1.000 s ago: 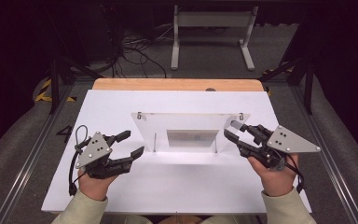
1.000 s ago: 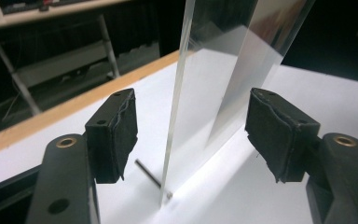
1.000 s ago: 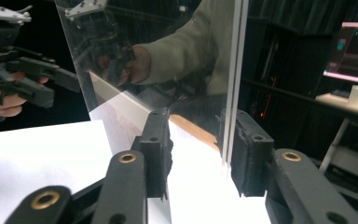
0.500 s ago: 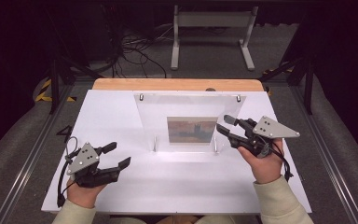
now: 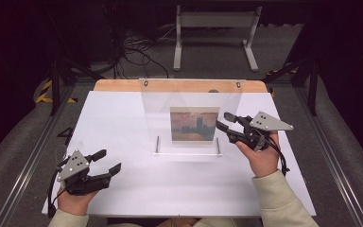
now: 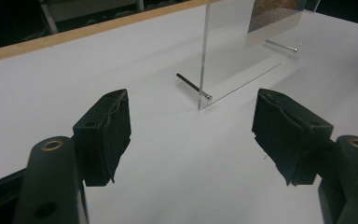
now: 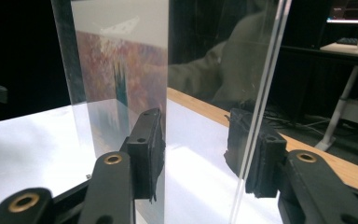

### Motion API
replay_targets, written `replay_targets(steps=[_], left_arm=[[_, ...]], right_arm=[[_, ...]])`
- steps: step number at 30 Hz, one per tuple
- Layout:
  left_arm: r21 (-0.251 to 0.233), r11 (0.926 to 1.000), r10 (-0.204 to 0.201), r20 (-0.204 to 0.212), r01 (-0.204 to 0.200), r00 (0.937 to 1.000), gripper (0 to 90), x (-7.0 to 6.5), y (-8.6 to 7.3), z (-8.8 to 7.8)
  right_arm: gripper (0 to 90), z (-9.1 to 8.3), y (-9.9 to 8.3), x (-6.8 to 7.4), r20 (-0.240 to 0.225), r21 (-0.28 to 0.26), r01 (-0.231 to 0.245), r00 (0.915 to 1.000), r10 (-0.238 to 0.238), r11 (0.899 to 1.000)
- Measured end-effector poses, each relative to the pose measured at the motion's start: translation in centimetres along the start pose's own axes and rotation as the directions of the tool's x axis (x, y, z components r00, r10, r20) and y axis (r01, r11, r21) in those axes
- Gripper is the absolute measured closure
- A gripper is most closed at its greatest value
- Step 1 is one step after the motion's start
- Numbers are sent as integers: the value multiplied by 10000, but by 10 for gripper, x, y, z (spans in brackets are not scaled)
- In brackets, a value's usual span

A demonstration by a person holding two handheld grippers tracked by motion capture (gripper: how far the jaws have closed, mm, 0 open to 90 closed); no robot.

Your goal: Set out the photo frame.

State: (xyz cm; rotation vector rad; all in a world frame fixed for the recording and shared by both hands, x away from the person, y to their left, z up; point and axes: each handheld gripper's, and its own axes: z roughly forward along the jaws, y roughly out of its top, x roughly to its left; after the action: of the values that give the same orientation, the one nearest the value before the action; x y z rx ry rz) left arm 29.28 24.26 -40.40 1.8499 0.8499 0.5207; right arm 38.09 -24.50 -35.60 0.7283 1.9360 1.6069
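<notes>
High view: a clear acrylic picture frame (image 5: 189, 118) stands upright on its two metal peg feet near the middle of the white table (image 5: 123, 118), a landscape picture (image 5: 194, 124) sandwiched in it. A second ago the frame lay tilted low between both grippers; now it stands on its own. The left gripper (image 5: 108, 161) has drawn back to the near left corner, well apart from the frame, jaws spread and empty. The right gripper (image 5: 223, 121) sits at the frame's right edge, and its jaws have just been opening.

Left gripper view: the two black jaws stand wide over bare table with nothing between them; the frame's corner and one peg foot (image 6: 193, 87) lie ahead, out of reach.

Right gripper view: the frame's clear panes (image 7: 256, 107) pass between the jaws. The left pad (image 7: 150, 149) seems clear of the pane; the right one sits close against the pane edge, but the grip looks released.

Judging by this, standing the frame up is essentially done, and what remains is drawing the right gripper away without nudging the frame over.
</notes>
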Motion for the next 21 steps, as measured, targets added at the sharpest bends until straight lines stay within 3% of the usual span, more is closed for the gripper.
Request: replay_targets(steps=[11,15,21], left_arm=[[47,9997,-253,-137,253,9996,272,6,-8,-2],[58,9996,-274,-142,274,9995,272,6,-9,-2],[27,9997,-263,-109,263,9996,271,7,-9,-2]], right_arm=[[462,16,-11,-11,201,358,-518,9985,511,9980],[437,20,-14,-12,199,597,-522,9985,511,9969],[375,16,-11,-11,319,525,-491,9984,475,9974]])
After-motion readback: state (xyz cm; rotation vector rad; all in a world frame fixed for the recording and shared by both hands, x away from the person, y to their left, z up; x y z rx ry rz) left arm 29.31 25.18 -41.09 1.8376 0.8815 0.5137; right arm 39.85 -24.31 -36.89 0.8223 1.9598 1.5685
